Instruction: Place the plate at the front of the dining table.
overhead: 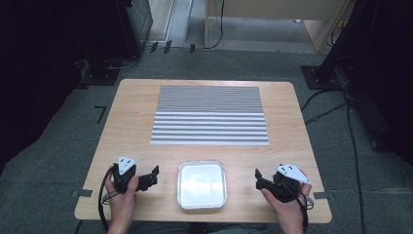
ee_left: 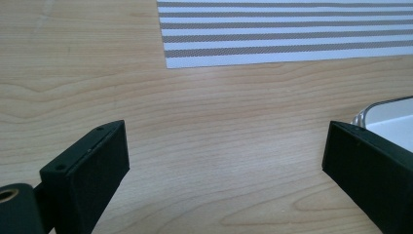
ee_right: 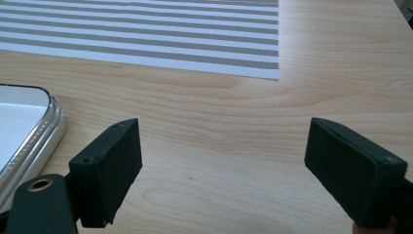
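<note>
Across the wooden tabletop (overhead: 131, 126), largest first: striped placemat (overhead: 209, 115) toward the far edge, square metal tray (overhead: 202, 185) at the near edge's middle. Flanking it, left tongs (overhead: 152, 175) and right tongs (overhead: 259, 178), both spread wide, holding nothing. Probably stiff, light, slippery; best pinched at the raised rim.

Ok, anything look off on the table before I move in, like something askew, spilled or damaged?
Nothing stands out. The striped mat lies flat and square to the table, the tray sits level and empty, and both the left gripper and right gripper are open, holding nothing.
</note>
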A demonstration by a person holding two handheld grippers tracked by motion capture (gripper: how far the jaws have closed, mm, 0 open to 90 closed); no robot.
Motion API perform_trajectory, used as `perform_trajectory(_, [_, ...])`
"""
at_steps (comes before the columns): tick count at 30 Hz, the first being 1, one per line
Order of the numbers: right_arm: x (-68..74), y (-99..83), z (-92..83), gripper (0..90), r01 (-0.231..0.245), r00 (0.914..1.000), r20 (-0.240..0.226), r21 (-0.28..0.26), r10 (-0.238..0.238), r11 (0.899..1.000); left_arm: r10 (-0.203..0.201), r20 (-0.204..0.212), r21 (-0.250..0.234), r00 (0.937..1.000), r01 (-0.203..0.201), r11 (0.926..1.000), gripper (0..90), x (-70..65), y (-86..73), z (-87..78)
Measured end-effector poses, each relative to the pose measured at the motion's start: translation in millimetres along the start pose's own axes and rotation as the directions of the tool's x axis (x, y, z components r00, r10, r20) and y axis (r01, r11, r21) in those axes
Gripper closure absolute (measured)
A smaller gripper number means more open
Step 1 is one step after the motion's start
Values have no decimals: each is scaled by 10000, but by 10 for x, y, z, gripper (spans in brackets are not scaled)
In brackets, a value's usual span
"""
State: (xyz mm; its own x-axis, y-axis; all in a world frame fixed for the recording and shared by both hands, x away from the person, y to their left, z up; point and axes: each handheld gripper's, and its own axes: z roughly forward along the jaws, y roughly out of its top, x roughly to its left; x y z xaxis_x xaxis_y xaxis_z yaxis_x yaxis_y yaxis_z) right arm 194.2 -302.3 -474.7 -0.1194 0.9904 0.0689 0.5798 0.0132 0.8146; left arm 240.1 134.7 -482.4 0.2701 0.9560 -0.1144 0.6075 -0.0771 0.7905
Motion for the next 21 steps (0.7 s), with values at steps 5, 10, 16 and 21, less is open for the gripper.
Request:
perform_trajectory(5, [108,-1,-6,133,3,10000,-9,-78,-3,10000,-253,385,10,9989,253,9997,29,-56,3,-9])
perform_trajectory(10, [205,-7,2,131,69,9999,-126,-96,-70,9999,-128,467,40,9988,126,9999,29,-130,-11,-8])
perform_trajectory(16, [295,7,-1,131,137,9996,-255,-176,-141,9998,-103,656,22,9978,101,9999,30,-215,-39,-34])
perform_trajectory(21, [376,19,11,132,-18,9997,-231,-327,10,9995,-72,765,12,9970,72,10000,30,-289,-52,-50])
